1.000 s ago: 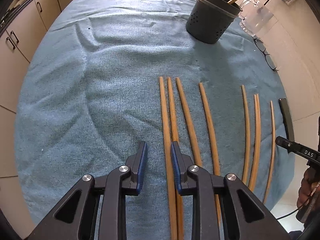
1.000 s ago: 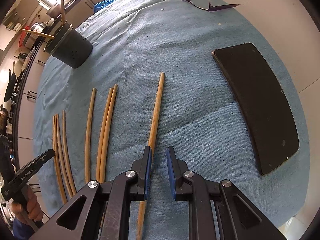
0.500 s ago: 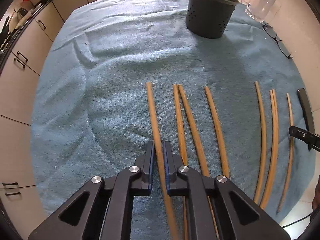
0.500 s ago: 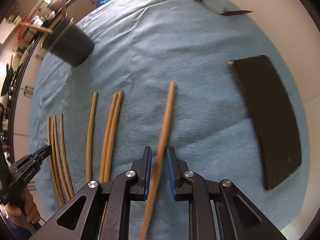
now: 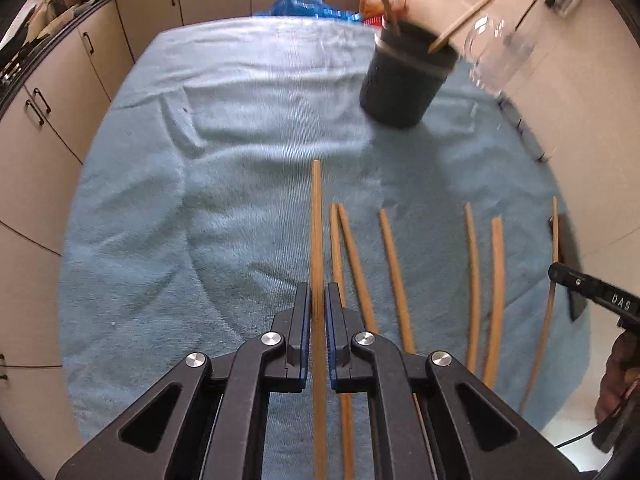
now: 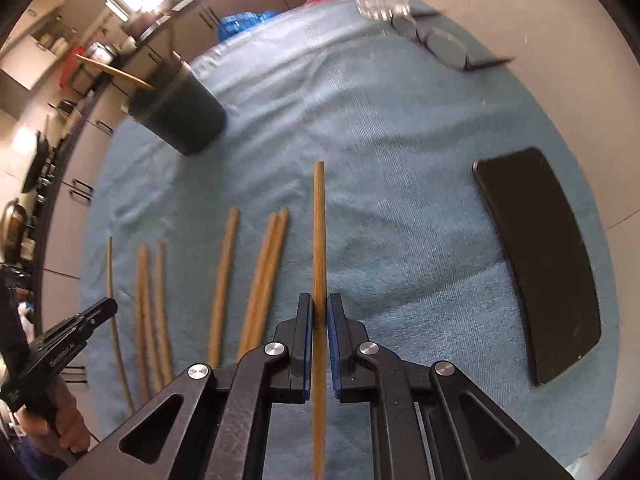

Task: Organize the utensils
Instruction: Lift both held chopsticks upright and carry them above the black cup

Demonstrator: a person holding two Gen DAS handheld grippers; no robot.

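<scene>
Both grippers, left (image 5: 318,304) & right (image 6: 319,316), clamped mid-shaft on a chopstick (image 5: 316,220) each (light, stiff, prob. slick, so grip firmly).

I see a blue towel (image 6: 400,128) covering the table, bearing loose chopsticks (image 5: 394,264), a dark utensil holder (image 5: 404,80), eyeglasses (image 6: 444,46), a glass mug (image 5: 500,56) and a black phone (image 6: 540,264).

Black angular linkage arms, silver round screws, blue-padded fingers (image 5: 305,332); white lettering on the other gripper's body.
</scene>
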